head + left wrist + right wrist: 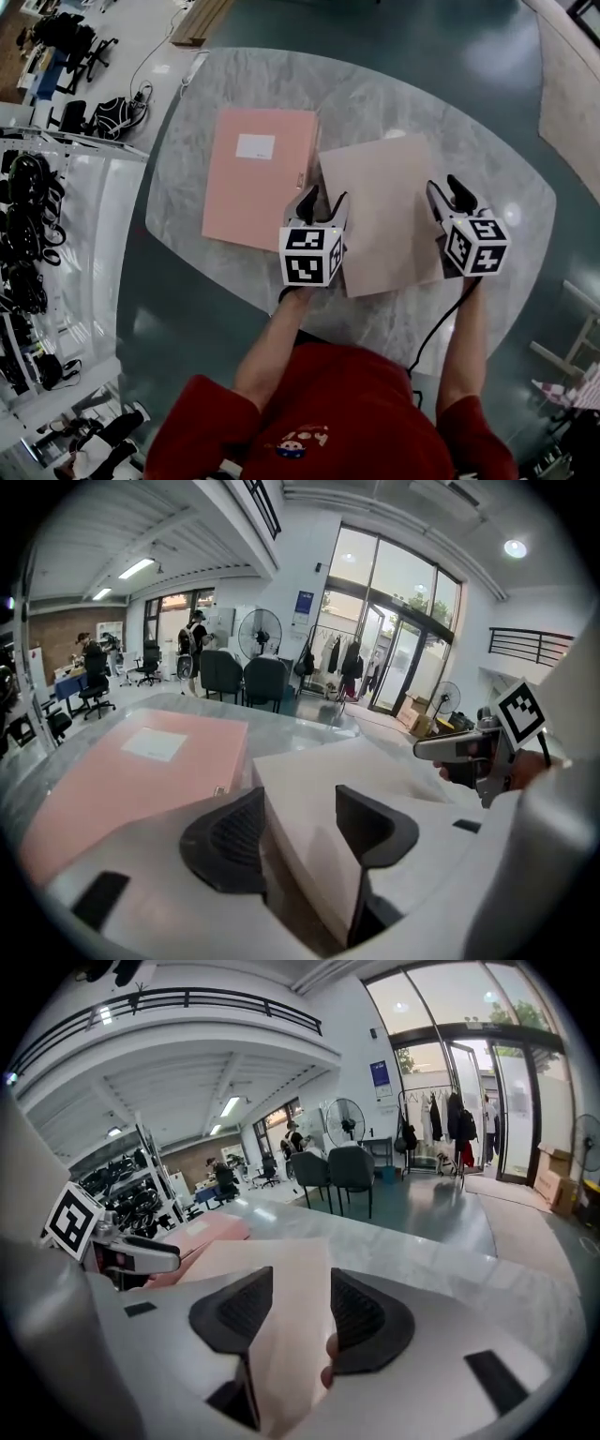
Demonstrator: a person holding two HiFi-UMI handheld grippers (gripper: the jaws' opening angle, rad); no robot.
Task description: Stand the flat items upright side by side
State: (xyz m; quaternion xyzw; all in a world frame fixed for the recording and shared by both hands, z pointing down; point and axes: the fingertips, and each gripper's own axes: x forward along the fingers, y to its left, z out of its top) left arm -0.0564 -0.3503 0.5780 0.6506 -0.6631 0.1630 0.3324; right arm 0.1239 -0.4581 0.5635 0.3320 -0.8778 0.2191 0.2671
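Near edge of the grey marble surface (394, 103): the left gripper (323, 199) has its jaws wide around the left edge of a flat beige cardboard folder (384, 206). The right gripper (448, 187) is open around the folder's right edge, not squeezing. The beige folder lies flat. Further back-left, right beside it, a flat pink folder (253, 187) with a white label (255, 145) also lies flat.

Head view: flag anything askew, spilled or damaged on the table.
The beige flat cardboard folder lies skewed, turned out of line with the pink flat folder bearing a white label; both lie flat on the grey marble table. Nothing looks spilled or damaged.
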